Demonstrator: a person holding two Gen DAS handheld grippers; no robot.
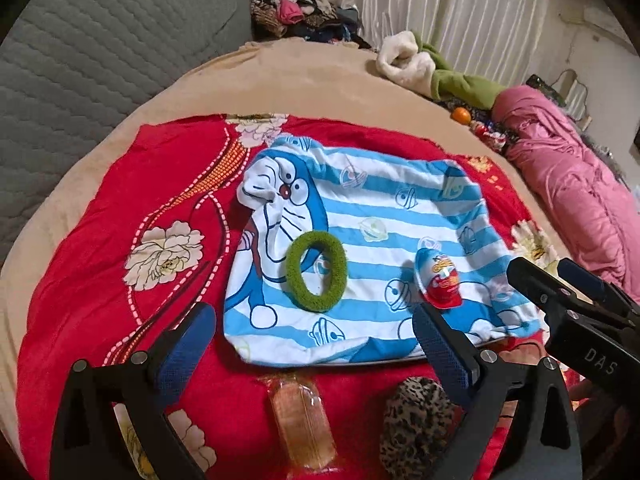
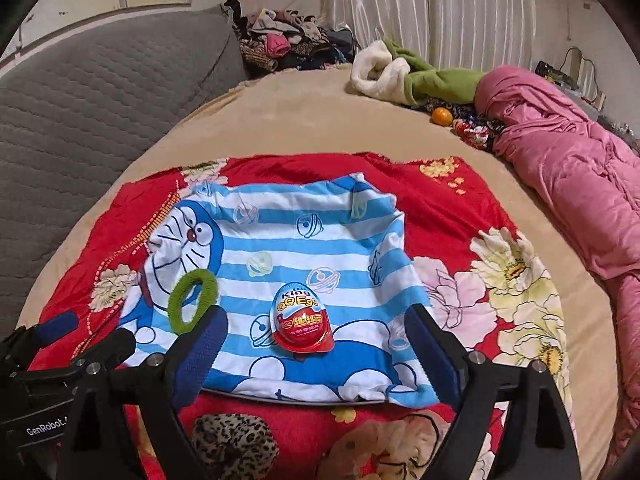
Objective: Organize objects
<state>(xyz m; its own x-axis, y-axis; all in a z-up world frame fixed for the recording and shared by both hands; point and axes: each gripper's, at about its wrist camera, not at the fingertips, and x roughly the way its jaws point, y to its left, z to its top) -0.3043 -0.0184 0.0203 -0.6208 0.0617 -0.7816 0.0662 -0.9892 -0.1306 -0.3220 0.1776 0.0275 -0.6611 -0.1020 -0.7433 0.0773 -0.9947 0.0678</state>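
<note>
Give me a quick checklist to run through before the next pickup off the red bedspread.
1. Left hand-held gripper open, nothing between its pads: ok.
2. Right hand-held gripper open and empty: ok.
3. Fuzzy green hair ring lying flat on the blue-striped cartoon cloth: ok.
4. Red and blue foil toy egg on the same cloth, apart from the ring: ok.
5. Clear orange-tinted packet and leopard-print scrunchie on the cloth: not ok, both lie on the red floral bedspread.
6. Cloth smoothed out: not ok, edges rumpled.
</note>
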